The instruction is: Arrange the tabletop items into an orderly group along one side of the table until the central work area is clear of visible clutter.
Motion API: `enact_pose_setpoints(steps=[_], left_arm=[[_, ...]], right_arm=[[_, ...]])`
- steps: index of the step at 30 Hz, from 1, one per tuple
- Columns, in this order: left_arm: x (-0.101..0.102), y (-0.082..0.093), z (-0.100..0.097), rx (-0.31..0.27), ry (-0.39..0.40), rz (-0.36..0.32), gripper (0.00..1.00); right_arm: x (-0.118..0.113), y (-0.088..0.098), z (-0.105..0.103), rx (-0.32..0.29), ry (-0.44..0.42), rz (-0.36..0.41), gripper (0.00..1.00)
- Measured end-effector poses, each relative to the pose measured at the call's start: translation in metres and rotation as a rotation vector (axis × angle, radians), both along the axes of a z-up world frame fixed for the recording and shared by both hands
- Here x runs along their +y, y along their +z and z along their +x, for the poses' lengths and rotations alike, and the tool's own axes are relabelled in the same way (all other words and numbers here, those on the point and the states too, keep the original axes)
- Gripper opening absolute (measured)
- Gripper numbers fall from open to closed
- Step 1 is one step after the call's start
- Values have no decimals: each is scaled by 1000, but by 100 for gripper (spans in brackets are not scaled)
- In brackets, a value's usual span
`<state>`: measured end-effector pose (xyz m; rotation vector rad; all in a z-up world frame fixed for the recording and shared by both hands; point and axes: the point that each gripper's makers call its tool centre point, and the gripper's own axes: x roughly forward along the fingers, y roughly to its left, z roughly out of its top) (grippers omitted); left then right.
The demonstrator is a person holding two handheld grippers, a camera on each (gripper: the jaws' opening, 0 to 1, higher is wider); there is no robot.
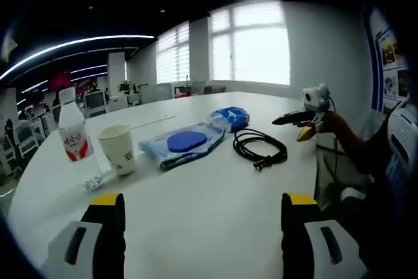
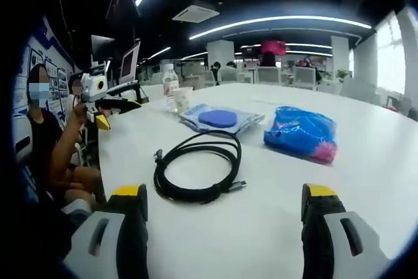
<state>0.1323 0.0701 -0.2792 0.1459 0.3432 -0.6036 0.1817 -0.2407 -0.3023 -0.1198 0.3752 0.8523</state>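
Observation:
On the white table (image 1: 209,227), from left to right, stand a clear water bottle (image 1: 77,142) with a red label and a paper cup (image 1: 119,149). Beside them lie a wipes pack (image 1: 183,143) with a blue lid, a blue bag (image 1: 230,117) and a coiled black cable (image 1: 260,147). My left gripper (image 1: 202,200) hovers open over bare tabletop, short of them. My right gripper (image 2: 223,194) is open just in front of the cable (image 2: 189,194), with the bag (image 2: 302,134) to its right and the wipes pack (image 2: 219,119), cup (image 2: 183,99) and bottle (image 2: 170,86) beyond.
The right gripper (image 1: 297,125) hangs at the table's right edge in the left gripper view. The left gripper (image 2: 116,110) sits at the table's left edge in the right gripper view, held by a seated person (image 2: 49,142). Monitors (image 2: 128,63), chairs and desks stand behind.

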Motion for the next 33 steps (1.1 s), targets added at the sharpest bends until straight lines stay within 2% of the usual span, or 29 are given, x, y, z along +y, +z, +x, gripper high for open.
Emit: enact_pose_setpoints(steps=[10,16,26,33], left_arm=[[15,-7,-9,9,19,5,99],[30,-13,-17,17,30,18,99],[54,-12,-30,12,65,23,99],[73,-16,-37,10,111,-1,98]], right_arm=[[-6,-2,-2,-2,-22,-7,95],[-11,-3,-4,0,-30,-6,95],[-24,-1,-6,3,-53,-11,95],[-32,2,-7,-5,-75,6,94]])
